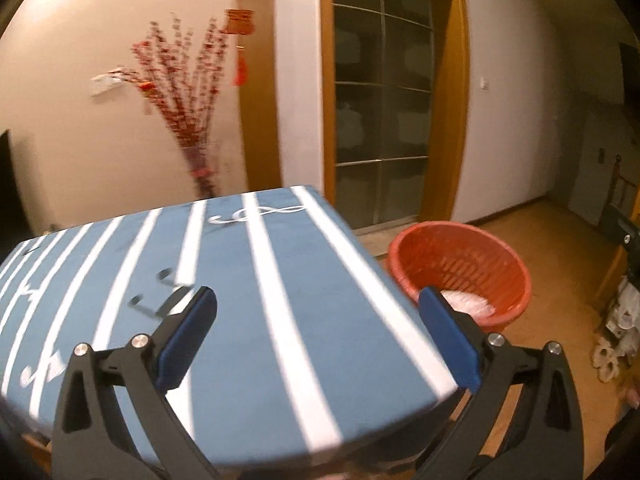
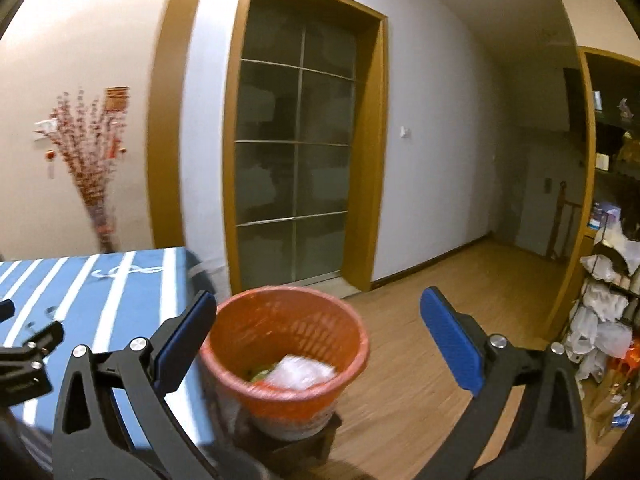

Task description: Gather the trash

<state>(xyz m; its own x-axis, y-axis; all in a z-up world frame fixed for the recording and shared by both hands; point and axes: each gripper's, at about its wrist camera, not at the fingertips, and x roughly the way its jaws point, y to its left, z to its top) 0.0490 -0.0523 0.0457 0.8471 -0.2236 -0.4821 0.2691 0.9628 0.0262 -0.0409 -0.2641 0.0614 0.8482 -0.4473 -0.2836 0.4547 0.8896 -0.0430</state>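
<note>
A red plastic waste basket (image 2: pixel 288 320) stands on the floor beside the table, with clear crumpled plastic (image 2: pixel 300 372) and something green in it. It also shows in the left wrist view (image 1: pixel 460 268), right of the table. My right gripper (image 2: pixel 318 340) is open and empty, above and just in front of the basket. My left gripper (image 1: pixel 318 336) is open and empty over the blue-and-white striped tablecloth (image 1: pixel 240 280). Part of the left gripper (image 2: pixel 24 352) shows at the left edge of the right wrist view.
A vase of red branches (image 1: pixel 188 108) stands behind the table by the wall. A wood-framed glass door (image 2: pixel 292 160) is straight ahead. Wooden floor (image 2: pixel 440 320) stretches to the right. A rack with white bags (image 2: pixel 604 320) stands at the far right.
</note>
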